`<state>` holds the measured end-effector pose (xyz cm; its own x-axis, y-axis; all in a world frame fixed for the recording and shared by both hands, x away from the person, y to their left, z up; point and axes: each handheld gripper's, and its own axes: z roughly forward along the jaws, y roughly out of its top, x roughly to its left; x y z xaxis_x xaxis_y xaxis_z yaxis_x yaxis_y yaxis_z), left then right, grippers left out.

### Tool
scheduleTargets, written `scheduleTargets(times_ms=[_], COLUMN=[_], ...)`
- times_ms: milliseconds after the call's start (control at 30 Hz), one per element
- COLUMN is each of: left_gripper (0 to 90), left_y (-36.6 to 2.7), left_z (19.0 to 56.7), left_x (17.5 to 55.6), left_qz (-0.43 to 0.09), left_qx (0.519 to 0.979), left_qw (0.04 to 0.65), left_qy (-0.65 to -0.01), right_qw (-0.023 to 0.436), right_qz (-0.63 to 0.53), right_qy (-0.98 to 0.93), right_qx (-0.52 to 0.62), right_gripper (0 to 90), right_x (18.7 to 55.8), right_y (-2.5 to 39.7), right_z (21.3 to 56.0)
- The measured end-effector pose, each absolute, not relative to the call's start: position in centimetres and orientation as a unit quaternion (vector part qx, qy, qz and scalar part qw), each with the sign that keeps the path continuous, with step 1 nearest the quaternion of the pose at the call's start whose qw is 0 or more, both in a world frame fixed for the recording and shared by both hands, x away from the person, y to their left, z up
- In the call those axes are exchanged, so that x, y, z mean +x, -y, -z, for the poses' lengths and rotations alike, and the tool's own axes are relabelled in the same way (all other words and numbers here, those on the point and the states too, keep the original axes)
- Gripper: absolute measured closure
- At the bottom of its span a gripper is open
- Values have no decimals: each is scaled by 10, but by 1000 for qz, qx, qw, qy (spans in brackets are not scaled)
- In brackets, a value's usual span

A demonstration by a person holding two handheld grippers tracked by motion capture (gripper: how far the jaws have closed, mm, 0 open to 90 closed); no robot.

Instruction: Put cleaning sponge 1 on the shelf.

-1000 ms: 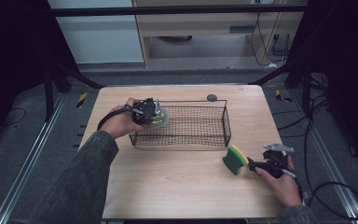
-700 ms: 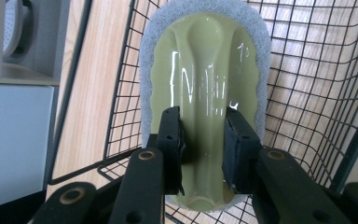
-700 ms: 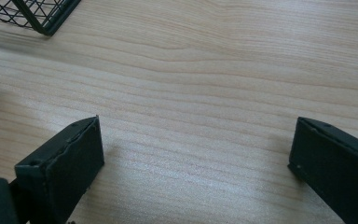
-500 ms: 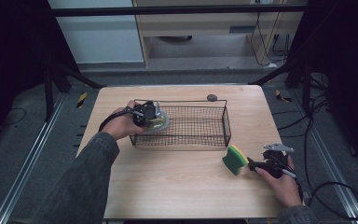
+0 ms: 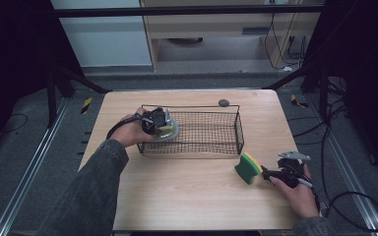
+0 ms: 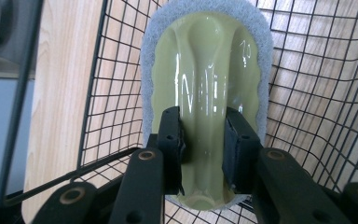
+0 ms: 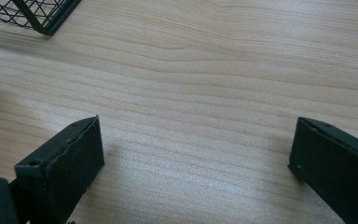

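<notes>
**A:** What step is this? The left gripper (image 6: pixel 200 154) has the pale green plastic scrubber with the grey-white pad edge (image 6: pixel 205 88) pinched by its raised central handle, inside the black wire mesh basket (image 5: pixel 211 130).

**B:** I'd judge it as the placing step — the scrubber is being carried into the basket's left end. In the left gripper view the basket's mesh floor lies beyond the jaws and its left wall runs up just left of them, so the scrubber is within the rim. Whether its pad rests on the mesh or hangs just above it, I cannot tell.

**A:** And the jaws themselves?

**B:** Clamped on the handle ridge, one pad on each side, with only the ridge's width between them. The scrubber's rounded end reaches ahead of the tips.

**A:** So the next move?

**B:** Probably settle the scrubber flat on the mesh, then part the jaws and lift straight back out without snagging the wire rim close beside them.

**A:** The right gripper (image 7: pixel 196 154)?

**B:** Its jaws stand wide apart and hold nothing — bare light wooden table (image 7: pixel 223 70) lies between them. The yellow-and-green rectangular sponge (image 5: pixel 248 167) sits just outside the left jaw; its tan edge peeks in beside it, apparently not touching. A basket corner shows ahead and to the left, well apart.

**A:** So the sponge is likely next?

**B:** That's my guess — the gripper would need to shift sideways to bring it between the jaws.
</notes>
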<state>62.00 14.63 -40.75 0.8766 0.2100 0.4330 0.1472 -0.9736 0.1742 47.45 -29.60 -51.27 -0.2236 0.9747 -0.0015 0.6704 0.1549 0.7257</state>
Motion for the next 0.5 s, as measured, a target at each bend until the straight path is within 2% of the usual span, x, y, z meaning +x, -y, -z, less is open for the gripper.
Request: scheduleTargets(times_ms=[500], left_gripper=[708], left_y=[-142], left_z=[418], left_x=[625], left_qz=[-216], left_qx=[970], left_qw=[59], left_qy=[-92], right_qw=[247], right_qz=[-308], right_qy=[-719], right_qx=[572], right_gripper=[31], right_x=[475], right_y=[296], right_z=[513])
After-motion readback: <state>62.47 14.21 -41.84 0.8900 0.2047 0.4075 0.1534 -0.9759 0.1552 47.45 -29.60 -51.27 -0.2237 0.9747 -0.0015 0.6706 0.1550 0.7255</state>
